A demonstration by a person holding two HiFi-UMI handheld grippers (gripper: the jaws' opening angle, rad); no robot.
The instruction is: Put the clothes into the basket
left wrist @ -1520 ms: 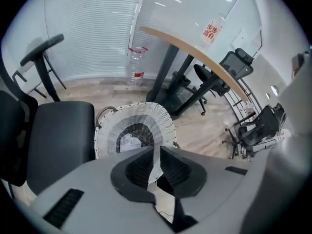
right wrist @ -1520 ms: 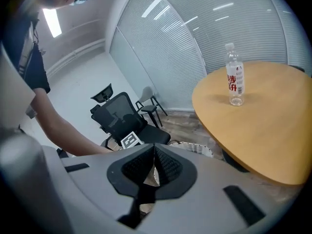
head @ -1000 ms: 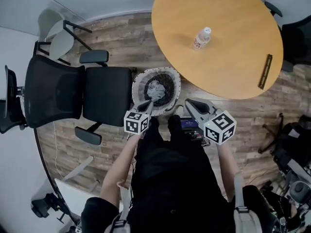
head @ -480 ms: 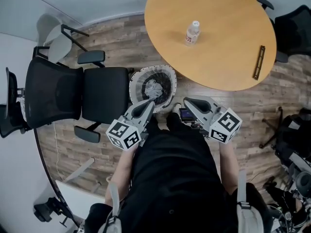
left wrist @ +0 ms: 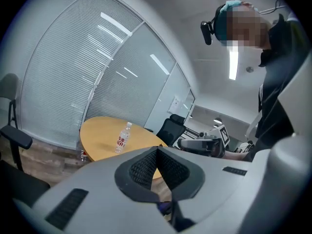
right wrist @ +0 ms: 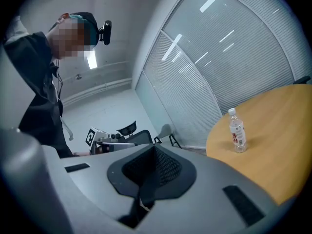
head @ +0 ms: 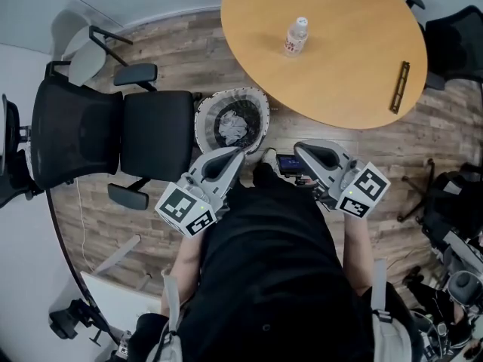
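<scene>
Broadly, the round table (head: 339, 59) fills the 1 o'clock quarter of the head view: smooth pale wood, one curved edge. At 9 o'clock stands a black office chair (head: 113, 138) with a mesh back and padded seat. A pale shell chair (head: 81, 57) sits at 10 o'clock and another black chair (head: 456, 40) at 2 o'clock, so we count three. The plank floor (head: 189, 59) lies bare between them, widest at 11 o'clock.

One basket (head: 202, 119) stands on that floor at 12 o'clock. It is round, with a white patterned rim, and is wedged just beside the seat's edge on one side and the table's rim on the other. The clothes (head: 235, 127), a crumpled grey heap, lie inside it.

We hold two grey grippers near the basket's 6 o'clock side. The left gripper (head: 240, 151) (left wrist: 157, 152) has its ribbed pads pressed together with nothing between them. The right gripper (head: 299, 148) (right wrist: 153, 150) is likewise closed on nothing. Each carries one marker cube.

On the table stand one clear plastic bottle (head: 296, 36) (left wrist: 123, 138) (right wrist: 237, 130) and, at the table's 4 o'clock edge, one dark flat strip (head: 398, 87).
</scene>
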